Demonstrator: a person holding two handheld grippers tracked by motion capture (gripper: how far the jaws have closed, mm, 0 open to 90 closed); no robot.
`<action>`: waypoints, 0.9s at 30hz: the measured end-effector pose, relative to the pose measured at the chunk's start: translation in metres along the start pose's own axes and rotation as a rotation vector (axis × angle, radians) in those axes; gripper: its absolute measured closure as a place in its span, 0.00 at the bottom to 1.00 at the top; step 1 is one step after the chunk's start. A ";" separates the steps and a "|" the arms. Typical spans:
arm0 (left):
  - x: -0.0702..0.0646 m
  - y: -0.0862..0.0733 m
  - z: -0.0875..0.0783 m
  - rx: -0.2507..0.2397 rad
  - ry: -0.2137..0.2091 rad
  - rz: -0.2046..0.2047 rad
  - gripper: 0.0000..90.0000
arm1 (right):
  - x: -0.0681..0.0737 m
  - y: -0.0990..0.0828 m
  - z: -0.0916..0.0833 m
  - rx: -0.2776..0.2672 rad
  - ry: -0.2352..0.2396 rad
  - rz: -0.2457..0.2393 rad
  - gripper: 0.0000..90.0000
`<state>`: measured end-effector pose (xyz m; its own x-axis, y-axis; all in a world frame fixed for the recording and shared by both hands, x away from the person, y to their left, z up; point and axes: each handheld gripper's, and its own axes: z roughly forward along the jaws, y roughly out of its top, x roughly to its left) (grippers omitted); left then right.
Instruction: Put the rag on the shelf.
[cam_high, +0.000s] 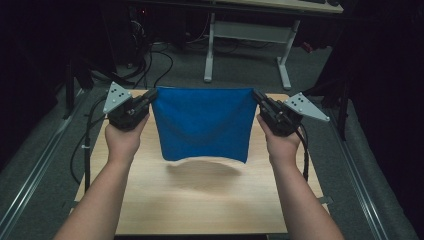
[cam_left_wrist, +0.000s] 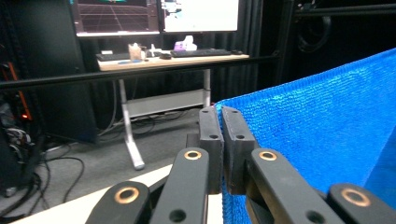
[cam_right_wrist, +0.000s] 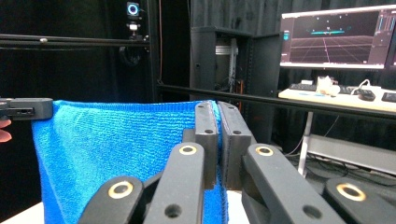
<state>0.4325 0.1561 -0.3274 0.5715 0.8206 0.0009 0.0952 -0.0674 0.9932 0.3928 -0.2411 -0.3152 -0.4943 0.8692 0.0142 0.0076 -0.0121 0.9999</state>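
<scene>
Stretched between the two tongs, well above the wooden surface (cam_high: 210, 200): a blue cloth (cam_high: 202, 125), held by its two upper corners. Left tongs (cam_high: 150, 97) clenched on the upper left corner, right tongs (cam_high: 259, 97) clenched on the upper right one, each pair pinching the fabric at the very edge. Top hem taut and nearly level from one corner to the other, so long axis across, side to side as seen from above. Neither hand (cam_high: 122, 140) nearer than the other (cam_high: 282, 145): both level with each other, one at each end of the hem, cloth hanging straight down between them.

Lower edge free, clear of the surface, with a soft shadow thrown on the wood just beneath it. Probably folded double, judging by the faint V-shaped drape across the front, though hard to say for sure in such dim light.

Seen along the left tongs (cam_left_wrist: 220, 140): jaws pressed flat together, a sliver of cloth (cam_left_wrist: 327, 140) between the pads, the rest spreading away to the right. Seen along the right tongs (cam_right_wrist: 218, 140): same pinch, cloth (cam_right_wrist: 116, 149) spreading off to the left toward the far tongs (cam_right_wrist: 25, 108).

Bright blue, finely ribbed weave like microfibre, soft and limp, no print or label visible.
</scene>
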 end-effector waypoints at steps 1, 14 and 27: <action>0.003 0.002 0.003 0.000 0.004 -0.010 0.98 | -0.001 0.001 0.003 0.003 -0.003 0.000 0.98; 0.023 0.012 0.048 0.006 0.059 0.024 0.98 | -0.023 0.007 0.041 0.019 -0.031 0.021 0.98; 0.036 0.009 0.099 0.029 0.113 0.017 0.97 | -0.063 -0.002 0.090 0.089 -0.072 0.062 0.98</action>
<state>0.5347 0.1292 -0.3303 0.4783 0.8776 0.0325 0.1109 -0.0971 0.9891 0.5015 -0.2512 -0.3185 -0.4267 0.9015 0.0727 0.1152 -0.0255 0.9930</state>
